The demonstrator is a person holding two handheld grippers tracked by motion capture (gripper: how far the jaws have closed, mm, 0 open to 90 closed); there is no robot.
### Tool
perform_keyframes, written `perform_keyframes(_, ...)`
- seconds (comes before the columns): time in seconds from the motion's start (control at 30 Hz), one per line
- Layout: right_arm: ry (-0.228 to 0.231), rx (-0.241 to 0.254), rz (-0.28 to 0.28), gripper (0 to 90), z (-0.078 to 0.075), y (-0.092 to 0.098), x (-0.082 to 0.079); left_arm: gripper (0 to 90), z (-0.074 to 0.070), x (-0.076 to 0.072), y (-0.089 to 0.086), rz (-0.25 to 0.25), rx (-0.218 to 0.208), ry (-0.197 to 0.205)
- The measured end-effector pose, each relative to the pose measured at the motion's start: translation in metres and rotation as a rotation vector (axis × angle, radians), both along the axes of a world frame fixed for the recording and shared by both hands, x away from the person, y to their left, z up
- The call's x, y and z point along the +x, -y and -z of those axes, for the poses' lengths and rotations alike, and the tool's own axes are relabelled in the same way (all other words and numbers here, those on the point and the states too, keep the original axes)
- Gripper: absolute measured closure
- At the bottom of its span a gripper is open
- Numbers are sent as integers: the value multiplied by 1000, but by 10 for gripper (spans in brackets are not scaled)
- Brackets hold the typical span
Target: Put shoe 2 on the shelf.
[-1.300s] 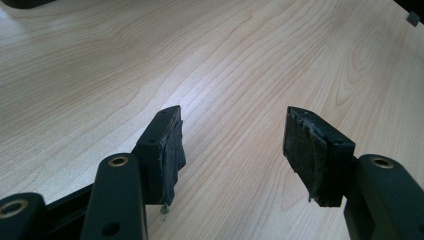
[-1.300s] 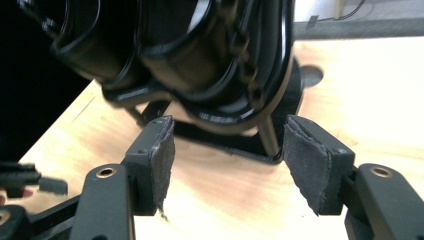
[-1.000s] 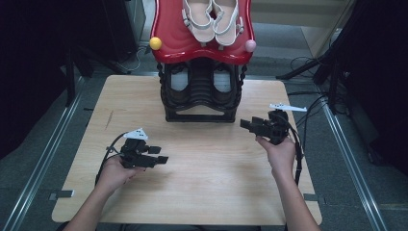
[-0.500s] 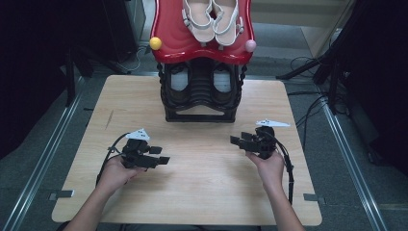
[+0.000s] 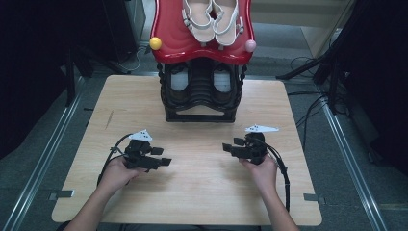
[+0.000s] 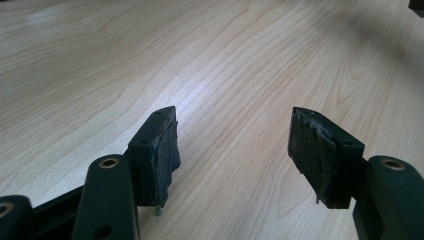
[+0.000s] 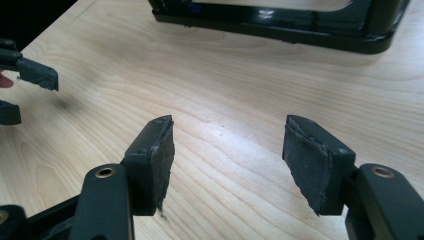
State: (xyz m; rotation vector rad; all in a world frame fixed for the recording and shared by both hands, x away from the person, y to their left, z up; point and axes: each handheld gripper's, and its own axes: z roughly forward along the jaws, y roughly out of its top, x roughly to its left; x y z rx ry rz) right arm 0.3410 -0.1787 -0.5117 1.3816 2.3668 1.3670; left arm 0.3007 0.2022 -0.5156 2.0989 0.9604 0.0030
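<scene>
My left gripper [image 5: 161,156] is held low over the front left of the wooden table [image 5: 202,192]. Its jaws have just been opening and stand wide apart with nothing between them [image 6: 232,145]. My right gripper [image 5: 232,144] hovers low over the front right of the table, pointing left towards the other one. It is open too, with bare wood between its pads [image 7: 230,150]. The left gripper's jaw tips [image 7: 30,72] show at the left edge of the right gripper view. The two grippers face each other across a gap.
A black shoe rack [image 5: 201,94] with a red top shelf [image 5: 202,43] stands at the table's back middle; its base [image 7: 280,22] appears in the right gripper view. White sandals [image 5: 211,17] lie on top and dark shoes [image 5: 179,79] sit below. A yellow knob [image 5: 155,43] and a pink knob [image 5: 250,45] mark its corners.
My right gripper has come down and nearer the person, from beside the rack to low over the table. The left hand has stayed put.
</scene>
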Motion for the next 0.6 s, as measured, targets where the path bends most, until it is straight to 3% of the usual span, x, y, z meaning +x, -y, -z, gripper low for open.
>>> perform_keyframes(0.6,-4,0,6,383,3,1,-1,356,3,0,4,-1,19,-10)
